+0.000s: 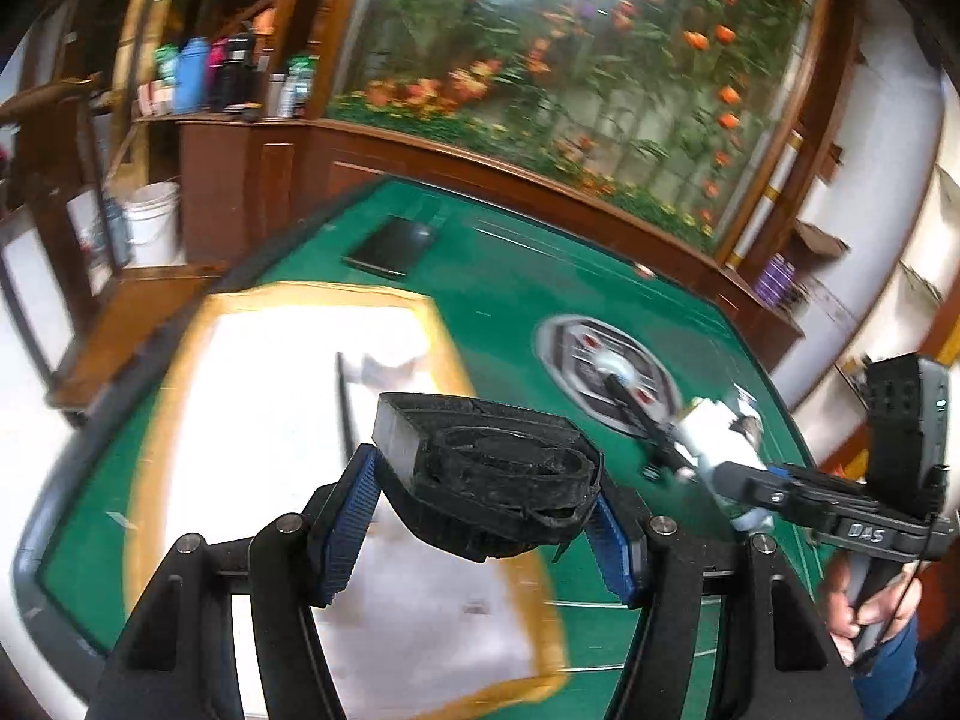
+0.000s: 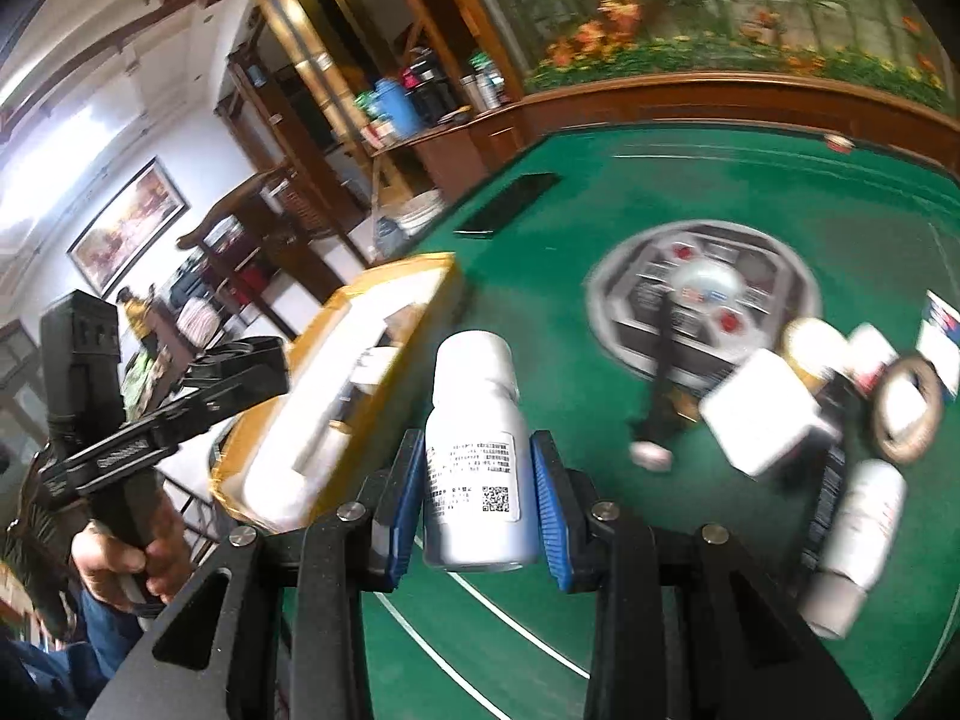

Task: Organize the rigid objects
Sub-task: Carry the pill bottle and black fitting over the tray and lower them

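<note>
1. The left gripper point(image 1: 486, 516) is clamped on a black plastic part point(image 1: 486, 474); both blue pads point(image 1: 354, 516) press on its sides. It hangs above the white inside of the box point(image 1: 282, 396).
2. The right gripper point(image 2: 477, 504) is clamped on a white bottle point(image 2: 477, 450), which stands upright between the pads, its label with a printed code facing the camera. It is above the green table point(image 2: 540, 204), just beside the corner of the box point(image 2: 384, 324).
3. A hand point(image 2: 129, 558) holds the handle of the left gripper, at the left of the right wrist view.
4. The box has a yellow-brown rim and a white lining. Some pale things lie in it, but they are too blurred to name.
5. To the right of the bottle, a pile of things lies on the table: a white block point(image 2: 762, 414), a white tube-like bottle point(image 2: 858, 534), a ring of tape point(image 2: 906, 408), and others that are blurred.
6. Behind the pile there is a round grey panel point(image 2: 702, 294) set in the table, with a black stick point(image 2: 666, 348) lying across it.
7. Farther away a flat dark thing point(image 1: 393, 246) lies alone on the green cloth; around it the cloth is bare.
8. The far edge of the table meets a wooden wall point(image 1: 480, 156) with flowers behind glass. At the left is a shelf with bottles point(image 1: 234, 72).
</note>
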### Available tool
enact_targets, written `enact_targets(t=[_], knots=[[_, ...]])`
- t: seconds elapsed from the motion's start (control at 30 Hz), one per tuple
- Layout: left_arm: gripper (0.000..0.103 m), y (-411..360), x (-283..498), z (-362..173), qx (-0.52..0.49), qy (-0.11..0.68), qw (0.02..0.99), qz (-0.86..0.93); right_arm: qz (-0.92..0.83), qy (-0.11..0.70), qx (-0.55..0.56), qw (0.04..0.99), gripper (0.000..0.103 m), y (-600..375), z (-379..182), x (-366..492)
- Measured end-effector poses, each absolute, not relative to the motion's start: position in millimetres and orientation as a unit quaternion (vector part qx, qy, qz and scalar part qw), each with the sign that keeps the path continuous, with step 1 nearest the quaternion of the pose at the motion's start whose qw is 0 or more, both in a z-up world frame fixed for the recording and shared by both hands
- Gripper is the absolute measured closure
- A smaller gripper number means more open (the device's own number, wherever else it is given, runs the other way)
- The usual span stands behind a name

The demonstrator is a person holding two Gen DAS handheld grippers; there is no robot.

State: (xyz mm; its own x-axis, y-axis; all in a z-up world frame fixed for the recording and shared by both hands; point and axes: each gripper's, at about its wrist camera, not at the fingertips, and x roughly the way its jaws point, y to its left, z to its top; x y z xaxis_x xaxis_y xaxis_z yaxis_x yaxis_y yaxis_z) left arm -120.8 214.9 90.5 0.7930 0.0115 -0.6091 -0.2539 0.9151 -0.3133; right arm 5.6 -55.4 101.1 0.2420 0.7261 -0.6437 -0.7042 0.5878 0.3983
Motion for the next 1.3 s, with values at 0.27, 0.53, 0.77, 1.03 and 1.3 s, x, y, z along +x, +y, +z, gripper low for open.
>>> enact_targets(t=[0.27,0.53,0.77,1.03,1.3], knots=[[0.035,279,-110,66,-0.225,0.343,0.906,0.103,0.485,0.436,-0.029,0.757,0.069,59,127,7],[0.035,298,-88,35,-0.231,0.383,0.888,0.107,0.468,0.476,-0.061,0.742,0.069,163,105,30],[0.035,307,-88,28,-0.25,0.389,0.88,0.105,0.437,0.505,-0.086,0.739,0.069,224,76,53],[0.035,305,-86,29,-0.243,0.393,0.88,0.112,0.419,0.519,-0.117,0.735,0.069,257,59,53],[0.023,305,-87,30,-0.242,0.394,0.88,0.109,0.408,0.516,-0.129,0.742,0.069,260,53,53]])
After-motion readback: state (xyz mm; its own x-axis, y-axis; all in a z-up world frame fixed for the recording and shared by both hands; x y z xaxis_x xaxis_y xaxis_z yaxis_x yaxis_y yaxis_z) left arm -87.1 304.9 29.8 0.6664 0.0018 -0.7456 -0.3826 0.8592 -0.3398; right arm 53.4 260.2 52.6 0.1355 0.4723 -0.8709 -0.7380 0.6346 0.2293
